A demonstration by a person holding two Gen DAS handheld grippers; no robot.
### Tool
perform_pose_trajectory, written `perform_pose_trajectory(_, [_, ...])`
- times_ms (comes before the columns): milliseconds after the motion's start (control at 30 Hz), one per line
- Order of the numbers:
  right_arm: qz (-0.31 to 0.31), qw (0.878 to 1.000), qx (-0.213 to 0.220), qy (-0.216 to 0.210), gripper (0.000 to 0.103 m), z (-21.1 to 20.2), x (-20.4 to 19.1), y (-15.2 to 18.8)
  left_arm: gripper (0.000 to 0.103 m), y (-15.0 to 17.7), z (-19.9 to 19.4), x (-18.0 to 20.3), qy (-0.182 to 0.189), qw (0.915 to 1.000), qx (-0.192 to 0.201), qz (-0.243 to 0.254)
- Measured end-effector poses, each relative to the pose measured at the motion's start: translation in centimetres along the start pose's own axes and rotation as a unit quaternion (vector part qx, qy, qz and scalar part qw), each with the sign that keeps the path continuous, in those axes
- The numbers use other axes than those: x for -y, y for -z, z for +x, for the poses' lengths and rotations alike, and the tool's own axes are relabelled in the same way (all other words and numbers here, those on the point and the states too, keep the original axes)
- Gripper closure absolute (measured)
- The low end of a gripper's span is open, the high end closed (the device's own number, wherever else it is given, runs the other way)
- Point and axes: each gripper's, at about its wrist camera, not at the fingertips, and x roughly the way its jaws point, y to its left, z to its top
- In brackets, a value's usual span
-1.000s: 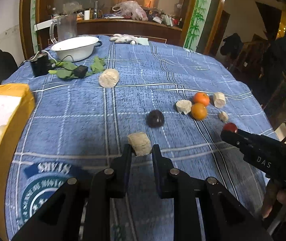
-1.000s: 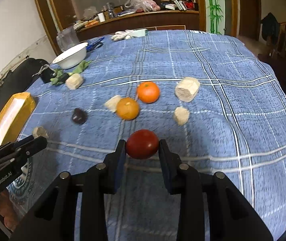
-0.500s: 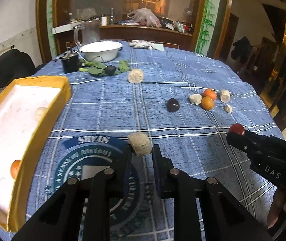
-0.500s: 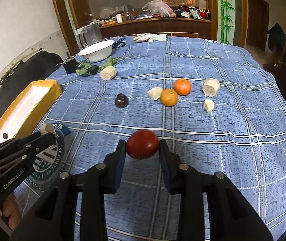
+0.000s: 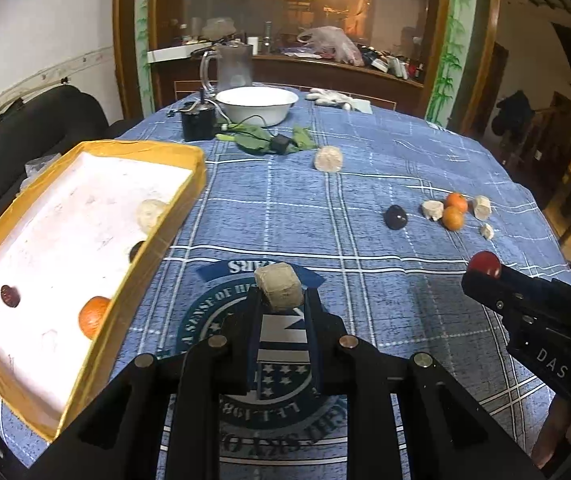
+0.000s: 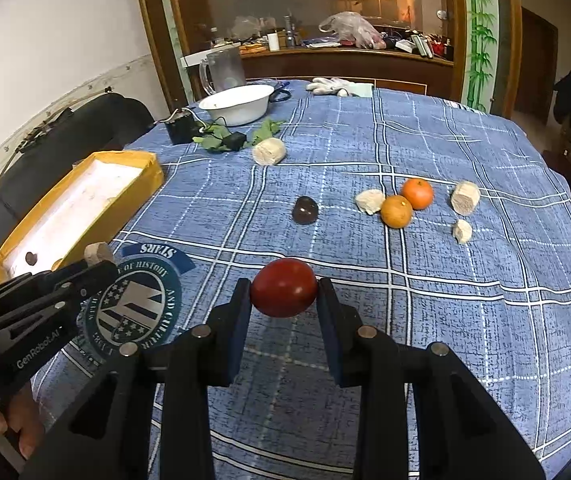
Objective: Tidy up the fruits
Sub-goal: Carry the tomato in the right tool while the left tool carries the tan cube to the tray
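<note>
Left gripper (image 5: 280, 302) clamped on beige cut chunk (image 5: 278, 287) above blue tablecloth (image 5: 325, 208), beside yellow tray (image 5: 157, 240), right gripper (image 6: 284, 300) grasping red tomato (image 6: 284, 293), 2 oranges (image 6: 396, 211) near table's right side.

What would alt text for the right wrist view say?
A handheld right gripper clamps a red fruit above a blue plaid tablecloth. Two oranges lie beyond, a yellow tray at left.

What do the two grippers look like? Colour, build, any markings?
Both are matte black with angular linkage arms, round silver pivot pins and flat dark-blue finger pads. The left gripper has white "GenRobot.AI" lettering on its side; the right gripper shows white "DAS". No cables visible.
</note>
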Motion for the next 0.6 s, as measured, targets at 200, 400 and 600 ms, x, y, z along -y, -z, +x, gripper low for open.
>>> perform_pose_trajectory(200, [-0.006,1.0,0.006,-0.001,0.068,-0.4,-0.4,-0.2,0.084,-0.1,-0.6,-0.8,-0.017,0.9998,0.006,-0.006])
perform_pose_trajectory(400, [-0.008,1.0,0.009,-0.007,0.068,-0.6,-0.7,-0.2,0.084,0.0,-0.9,-1.2,-0.038,0.9992,0.003,-0.008])
perform_pose_trajectory(600, [-0.015,1.0,0.013,-0.012,0.068,-0.9,-1.4,-0.4,0.084,-0.2,-1.6,-1.8,-0.048,0.9988,0.008,-0.011])
